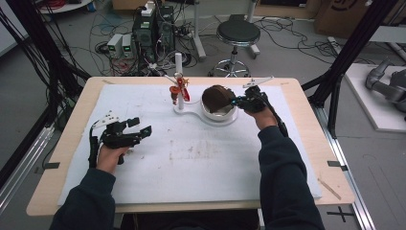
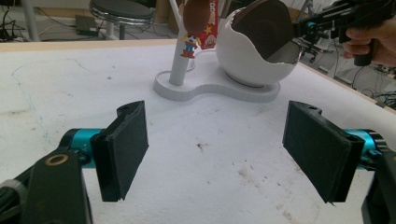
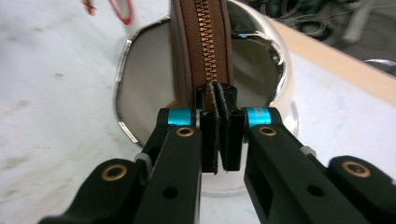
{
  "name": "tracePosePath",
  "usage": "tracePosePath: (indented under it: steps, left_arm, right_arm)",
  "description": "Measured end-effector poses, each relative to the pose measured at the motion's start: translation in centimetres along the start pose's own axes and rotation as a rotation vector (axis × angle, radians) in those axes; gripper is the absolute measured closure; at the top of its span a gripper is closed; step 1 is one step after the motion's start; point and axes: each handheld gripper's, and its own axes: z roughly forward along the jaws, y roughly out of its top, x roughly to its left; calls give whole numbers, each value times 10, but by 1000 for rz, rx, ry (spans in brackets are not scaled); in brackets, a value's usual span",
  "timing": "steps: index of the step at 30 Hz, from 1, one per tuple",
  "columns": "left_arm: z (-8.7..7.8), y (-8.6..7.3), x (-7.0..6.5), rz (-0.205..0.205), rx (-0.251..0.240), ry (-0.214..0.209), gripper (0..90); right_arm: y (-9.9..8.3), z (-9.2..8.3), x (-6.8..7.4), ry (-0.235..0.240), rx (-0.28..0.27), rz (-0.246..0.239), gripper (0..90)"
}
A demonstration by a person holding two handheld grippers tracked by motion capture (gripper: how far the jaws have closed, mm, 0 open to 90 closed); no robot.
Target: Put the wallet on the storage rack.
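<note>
High view: one table with one white mat (image 1: 191, 158) on it, and one person's two forearms coming in from the bottom edge, each hand holding one gripper. Toward the far side of the mat stands one white stand (image 1: 191, 111) made of a flat base, one upright post and one egg-shaped white bowl (image 1: 225, 115). One brown zippered pouch (image 1: 216, 98) sits in the bowl, sticking up above its jagged rim. One small red figure (image 1: 180, 88) hangs at the post, just left of the bowl.

The right gripper (image 1: 238, 101) reaches in from the right side of the bowl and meets the pouch. In the right gripper view its two jaws are pressed together at the near end of the pouch's one zipper (image 3: 208, 42), with the pads almost touching; whatever thin part they pinch there is hidden between them.

The left gripper (image 1: 139, 128) lies near the left edge of the mat, well apart from the stand. In the left gripper view its two jaws are spread wide over bare mat.

Behind the table stands one round black stool (image 1: 238, 32).
</note>
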Motion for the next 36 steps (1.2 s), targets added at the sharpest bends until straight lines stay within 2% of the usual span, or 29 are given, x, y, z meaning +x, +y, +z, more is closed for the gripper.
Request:
tracePosePath:
  steps: [3, 5, 7, 10, 13, 18, 21, 23, 25, 26, 29, 30, 33, 36]
  left_arm:
    - [0, 0, 0, 2, 4, -2, 222]
    - [0, 0, 0, 2, 4, -3, 222]
    - [0, 0, 0, 1, 3, 0, 222]
    - [1, 0, 0, 1, 3, -1, 222]
    - [2, -1, 0, 3, 7, -2, 222]
    - [2, -1, -1, 2, 6, -2, 222]
    - [2, -1, 0, 3, 8, -2, 222]
    - [1, -1, 0, 2, 8, -3, 222]
    - [1, -1, 0, 4, 9, -4, 222]
    - [1, -1, 0, 4, 9, -4, 222]
    - [2, -1, -1, 1, 6, -5, 222]
    - [2, -1, -1, 2, 6, -5, 222]
    - [1, -1, 0, 5, 8, -4, 222]
    - [1, -1, -1, 2, 3, -2, 222]
  right_arm:
    - [0, 0, -1, -10, 11, 2, 886]
    - [-2, -1, 0, -24, 51, -2, 886]
    - [-2, -4, 0, -17, 45, -5, 863]
    - [-1, -13, -1, -27, 3, 7, 819]
    - [4, -20, 0, -23, -79, 16, 810]
    - [12, -15, 5, -11, -165, 48, 790]
    - [14, -3, 8, -7, -147, 47, 787]
    - [13, 3, 9, -23, -109, 30, 788]
    - [12, 1, 7, -27, -100, 34, 795]
    - [11, 0, 6, -45, -80, 25, 798]
    - [4, -2, 3, -55, 6, 2, 811]
    - [1, -4, 2, -47, 17, 11, 809]
    - [-2, -13, -3, -28, -25, 50, 784]
    - [-1, -24, -2, -36, -54, 47, 734]
